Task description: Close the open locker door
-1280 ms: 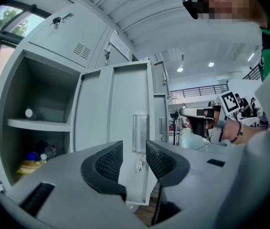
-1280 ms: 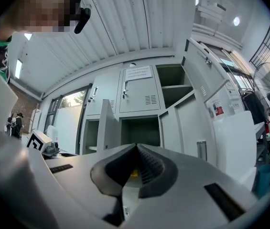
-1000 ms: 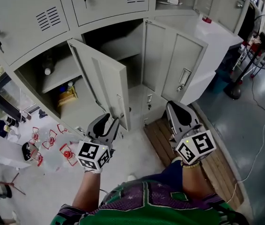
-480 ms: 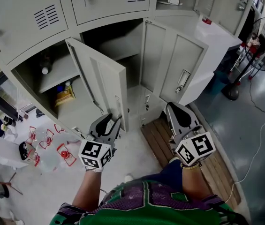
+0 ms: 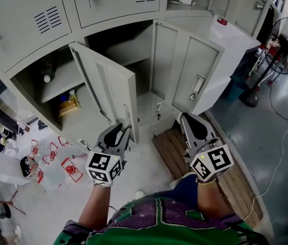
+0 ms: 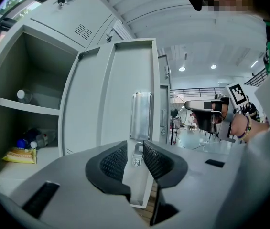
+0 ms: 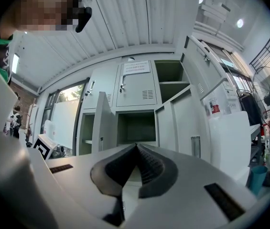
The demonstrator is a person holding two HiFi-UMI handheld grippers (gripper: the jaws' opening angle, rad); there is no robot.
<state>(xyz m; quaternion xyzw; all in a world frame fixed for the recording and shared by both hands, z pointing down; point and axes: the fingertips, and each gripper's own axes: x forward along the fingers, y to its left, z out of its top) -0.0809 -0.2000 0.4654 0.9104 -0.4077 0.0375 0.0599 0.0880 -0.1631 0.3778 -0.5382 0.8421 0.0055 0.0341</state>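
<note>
Locker door is flat grey painted sheet metal with a shiny recessed handle plate. It's swung out from its compartment, with its free edge right at the left gripper. Inside, a bottle lies on the shelf, with a yellow packet and more bottles underneath. Left jaws have just been narrowing, ribbed black pads either side of the door's little metal knob, not clamped. Right gripper is clenched on nothing. Versus a second ago, the door hangs at the same angle and both grippers sit where they were.
</note>
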